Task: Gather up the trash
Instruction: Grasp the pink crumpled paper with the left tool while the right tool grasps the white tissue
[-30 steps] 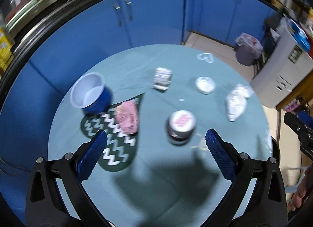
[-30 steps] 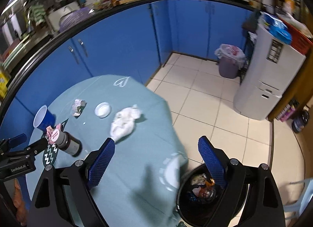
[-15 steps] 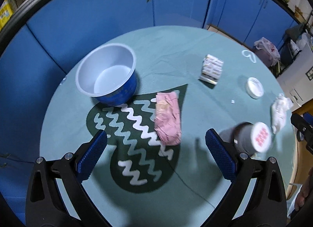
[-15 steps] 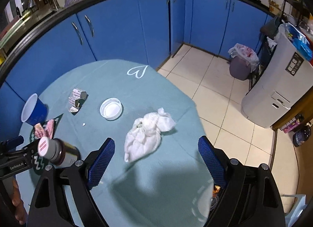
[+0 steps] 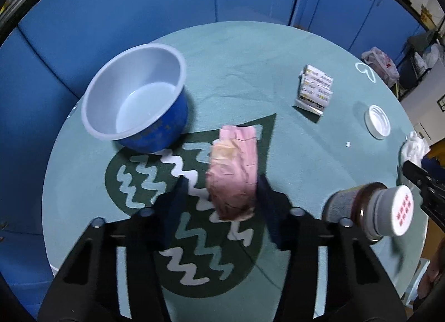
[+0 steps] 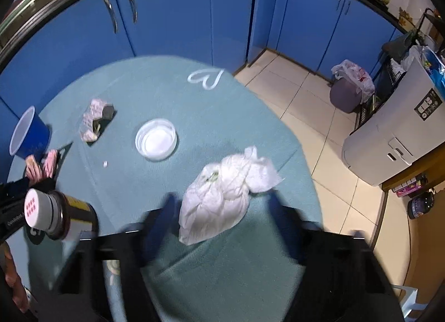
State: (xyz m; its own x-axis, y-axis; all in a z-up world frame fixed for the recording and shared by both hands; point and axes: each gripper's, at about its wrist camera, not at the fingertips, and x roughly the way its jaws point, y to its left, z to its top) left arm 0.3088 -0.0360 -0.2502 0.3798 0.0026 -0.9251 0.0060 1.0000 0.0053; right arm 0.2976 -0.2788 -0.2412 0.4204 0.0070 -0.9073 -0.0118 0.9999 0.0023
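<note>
On the round table (image 5: 278, 52) with its teal cloth, the left hand-held gripper (image 5: 219, 205) points steeply down over a crumpled pink wrapper (image 5: 233, 172) that lies on the dark green heart-shaped mat (image 5: 133, 172). Its jaws are closing, blurred by the motion, with the near end of the wrapper between them; the right finger looks to be at the wrapper's edge, the left one just apart, so no firm pinch shows. Just behind the wrapper stands a blue cup (image 5: 139, 108), upright and empty.

The right hand-held gripper (image 6: 222, 211) is over a wadded white tissue (image 6: 225, 191) near the table's edge by the tiled floor (image 6: 314, 110). Its jaws are closing too, the tissue between them, though whether the pads touch it I cannot tell through the blur.

Between the two, a brown jar (image 6: 55, 216) with a white cap lies tipped on its side. Farther back rest a white lid (image 6: 155, 142) and a crushed small carton (image 5: 314, 90).
</note>
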